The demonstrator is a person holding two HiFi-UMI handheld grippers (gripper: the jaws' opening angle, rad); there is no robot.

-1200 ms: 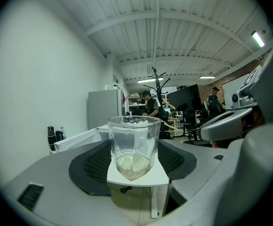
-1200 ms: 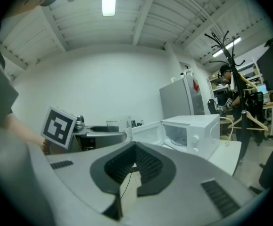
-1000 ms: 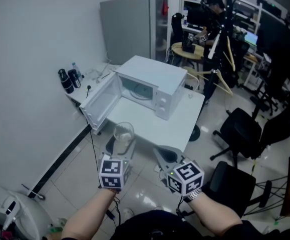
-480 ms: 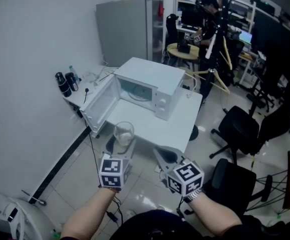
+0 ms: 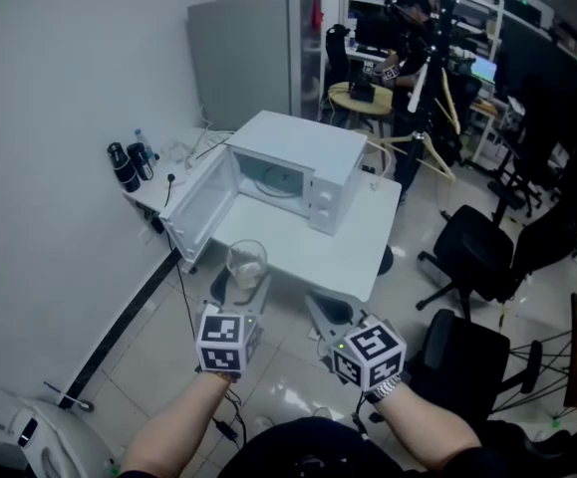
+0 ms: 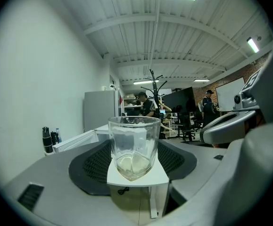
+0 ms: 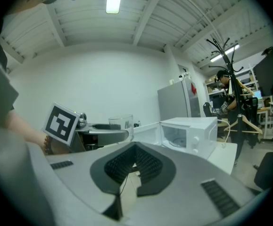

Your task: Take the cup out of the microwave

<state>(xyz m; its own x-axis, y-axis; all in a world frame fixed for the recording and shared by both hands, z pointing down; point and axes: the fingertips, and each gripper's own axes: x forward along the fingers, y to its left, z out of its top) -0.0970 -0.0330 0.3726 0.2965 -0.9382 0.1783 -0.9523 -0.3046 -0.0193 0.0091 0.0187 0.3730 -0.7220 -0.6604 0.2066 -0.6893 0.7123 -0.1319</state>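
A clear glass cup hangs in the air in front of the white table, with my left gripper shut on it. In the left gripper view the cup stands upright between the black pads, which press on its sides. The white microwave sits on the table with its door swung open to the left, and only its glass turntable shows inside. My right gripper hovers beside the left one. Its jaws are together with nothing between them.
Dark bottles stand on a low shelf by the left wall. A grey cabinet is behind the microwave. Black office chairs stand to the right of the table. A person works at the far desks. A cable lies on the floor.
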